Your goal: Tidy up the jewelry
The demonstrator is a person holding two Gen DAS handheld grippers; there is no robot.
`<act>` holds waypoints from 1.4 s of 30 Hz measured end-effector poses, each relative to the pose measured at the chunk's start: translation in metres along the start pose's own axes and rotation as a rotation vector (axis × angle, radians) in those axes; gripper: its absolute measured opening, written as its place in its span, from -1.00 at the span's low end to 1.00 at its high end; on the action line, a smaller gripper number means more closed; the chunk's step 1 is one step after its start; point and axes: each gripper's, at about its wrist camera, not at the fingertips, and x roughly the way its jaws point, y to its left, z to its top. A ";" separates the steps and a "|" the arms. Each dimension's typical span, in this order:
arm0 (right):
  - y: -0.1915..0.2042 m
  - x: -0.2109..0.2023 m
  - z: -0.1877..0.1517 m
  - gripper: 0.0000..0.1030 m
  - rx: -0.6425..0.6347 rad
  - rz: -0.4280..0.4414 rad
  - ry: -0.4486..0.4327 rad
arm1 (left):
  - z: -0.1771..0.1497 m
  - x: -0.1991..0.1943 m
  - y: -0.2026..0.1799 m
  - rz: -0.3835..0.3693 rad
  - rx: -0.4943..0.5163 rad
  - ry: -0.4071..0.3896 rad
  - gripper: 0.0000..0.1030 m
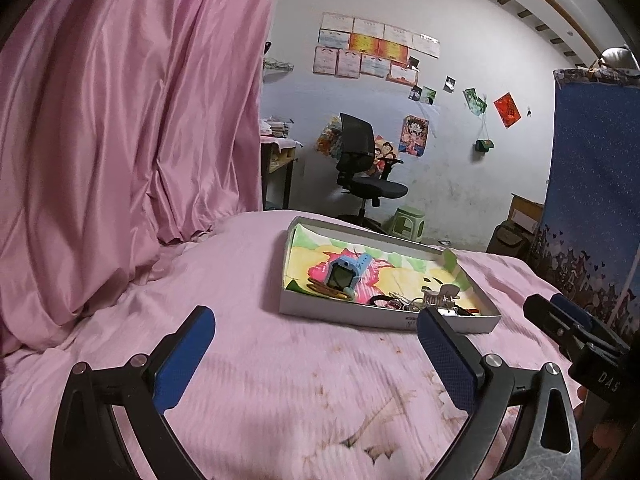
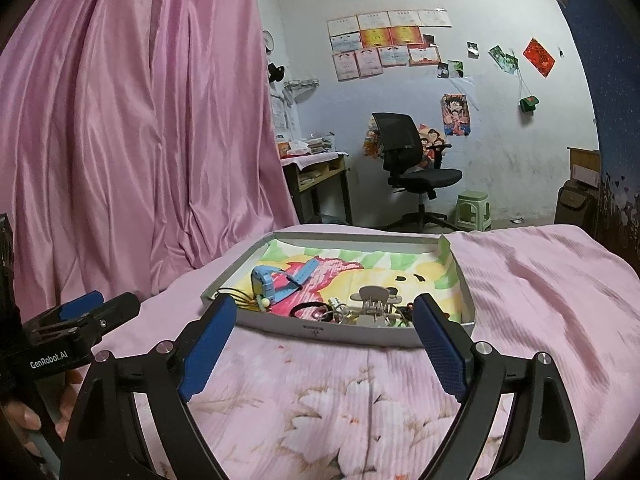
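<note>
With both the left gripper (image 1: 316, 340) and the right gripper (image 2: 326, 332) spread wide and empty just short of the tray (image 2: 466, 280), the jewelry pile (image 2: 360, 310) inside its near edge wants a slow, single-piece pinch.

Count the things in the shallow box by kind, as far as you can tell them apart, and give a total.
Blue watch: 1
Pale hair claw clip: 1
Black loop, perhaps a hair tie: 1
Tangled small pieces: too jumbled to count
Total told apart: 3, in the box.
</note>
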 end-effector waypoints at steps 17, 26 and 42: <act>0.007 -0.044 -0.019 0.68 0.013 0.002 -0.020 | -0.015 -0.040 -0.005 0.024 0.020 -0.011 0.97; 0.011 -0.065 -0.028 0.68 0.010 0.008 -0.023 | -0.035 -0.069 -0.010 0.033 0.008 -0.004 0.97; 0.006 -0.098 -0.056 0.68 0.011 -0.013 -0.034 | -0.058 -0.087 -0.016 0.092 -0.004 -0.058 0.97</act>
